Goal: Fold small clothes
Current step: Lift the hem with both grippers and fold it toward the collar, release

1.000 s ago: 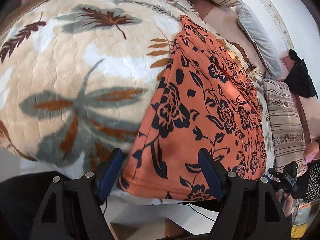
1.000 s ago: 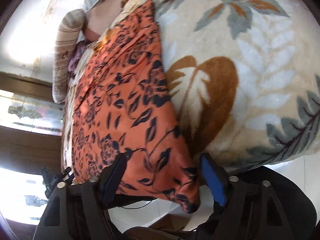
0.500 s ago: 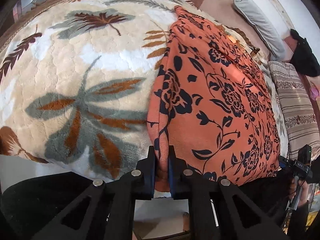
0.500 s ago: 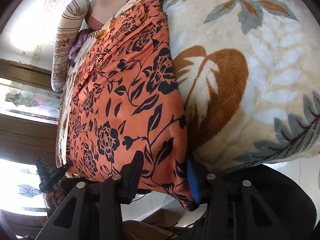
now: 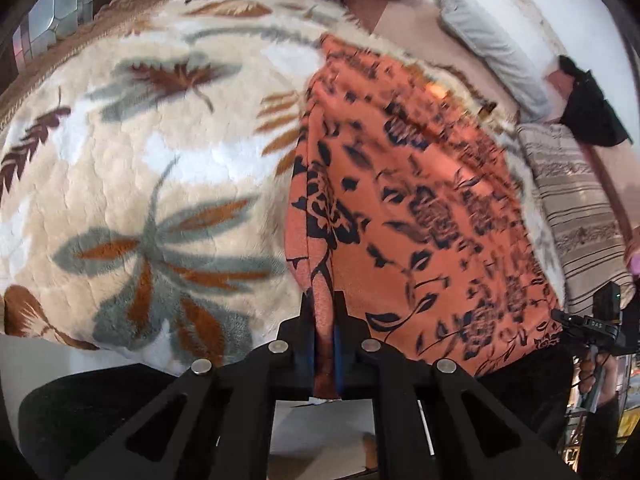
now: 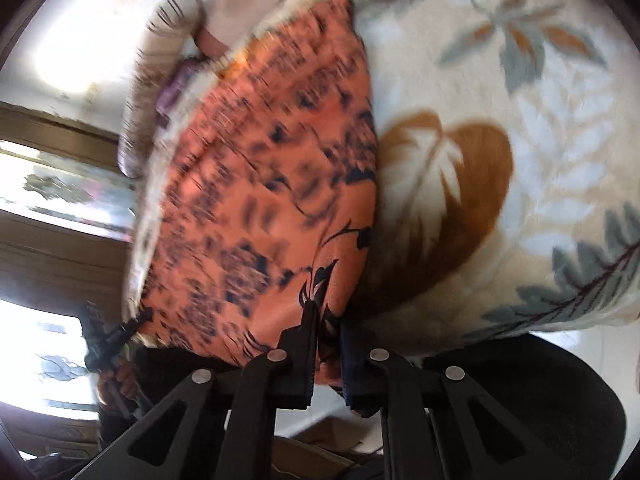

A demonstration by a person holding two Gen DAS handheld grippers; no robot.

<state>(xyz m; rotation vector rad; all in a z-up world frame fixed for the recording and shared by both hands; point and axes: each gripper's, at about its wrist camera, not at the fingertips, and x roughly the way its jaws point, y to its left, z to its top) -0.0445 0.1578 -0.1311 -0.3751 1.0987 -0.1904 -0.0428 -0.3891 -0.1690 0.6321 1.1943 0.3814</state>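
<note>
Orange floral cloth (image 5: 420, 208) is spread on the leaf-print blanket (image 5: 120, 184) of the bed, near edge hanging over. Left tongs (image 5: 325, 320) have just been closed on its near left corner; right tongs (image 6: 328, 336) have just been closed on the near right corner (both views blurred). Striped pillow (image 5: 576, 204) is seen beside it.
</note>
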